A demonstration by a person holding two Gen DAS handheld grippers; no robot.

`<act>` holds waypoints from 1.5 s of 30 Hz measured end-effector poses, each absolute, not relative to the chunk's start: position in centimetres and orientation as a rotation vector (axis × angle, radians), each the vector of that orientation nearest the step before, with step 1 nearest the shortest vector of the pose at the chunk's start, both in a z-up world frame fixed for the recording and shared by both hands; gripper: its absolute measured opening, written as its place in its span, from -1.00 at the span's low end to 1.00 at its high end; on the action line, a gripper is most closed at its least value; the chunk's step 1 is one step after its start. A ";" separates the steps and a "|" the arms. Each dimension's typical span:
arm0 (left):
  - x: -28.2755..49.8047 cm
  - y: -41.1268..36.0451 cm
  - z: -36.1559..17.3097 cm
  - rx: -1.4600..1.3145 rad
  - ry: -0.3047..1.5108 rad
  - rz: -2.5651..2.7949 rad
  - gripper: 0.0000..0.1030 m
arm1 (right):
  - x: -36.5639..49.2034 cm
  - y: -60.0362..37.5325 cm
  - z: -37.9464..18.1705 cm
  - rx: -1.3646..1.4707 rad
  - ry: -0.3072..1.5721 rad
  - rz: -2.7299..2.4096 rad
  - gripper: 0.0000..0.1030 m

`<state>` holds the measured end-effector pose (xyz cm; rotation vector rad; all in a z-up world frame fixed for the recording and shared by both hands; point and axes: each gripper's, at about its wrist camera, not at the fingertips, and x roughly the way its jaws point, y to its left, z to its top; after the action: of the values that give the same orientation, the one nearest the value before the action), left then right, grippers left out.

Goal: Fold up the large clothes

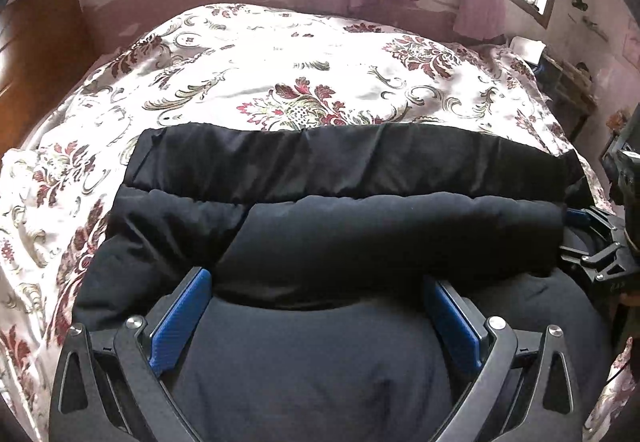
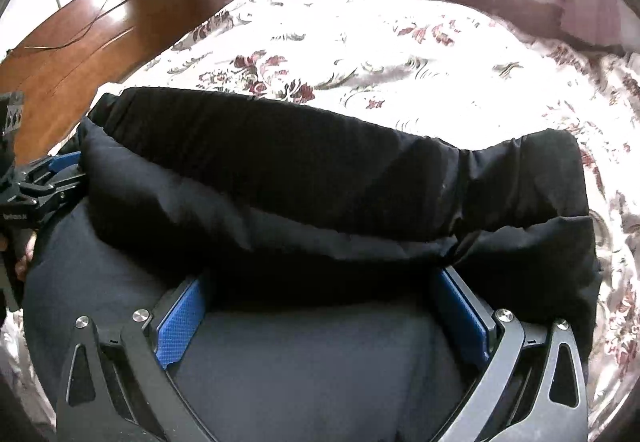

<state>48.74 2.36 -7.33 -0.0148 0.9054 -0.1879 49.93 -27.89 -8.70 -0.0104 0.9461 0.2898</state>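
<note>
Floral bedspread (image 1: pixel 280 54) – dark garment (image 1: pixel 340 178) folded, long axis crosswise.

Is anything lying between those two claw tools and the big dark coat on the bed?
Nothing visible. The left gripper and the right gripper each stand open right at the padded black coat, whose folded roll fills the gap between their blue fingers. Only the floral bedspread lies beyond.
</note>
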 end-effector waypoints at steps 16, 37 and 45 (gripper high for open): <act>48.9 2.5 -9.3 -0.051 0.865 -0.231 1.00 | 51.0 -27.7 -10.6 0.024 0.930 0.320 0.99; 49.0 2.3 -9.8 -0.047 0.867 -0.234 1.00 | 51.3 -27.6 -11.3 0.026 0.916 0.316 0.99; 49.0 2.1 -10.2 -0.034 0.864 -0.227 1.00 | 51.3 -27.7 -11.4 0.021 0.913 0.311 0.99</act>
<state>49.01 2.12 -10.18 -0.0336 0.8638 -0.2272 51.34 -27.67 -11.35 0.0207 0.9126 0.3108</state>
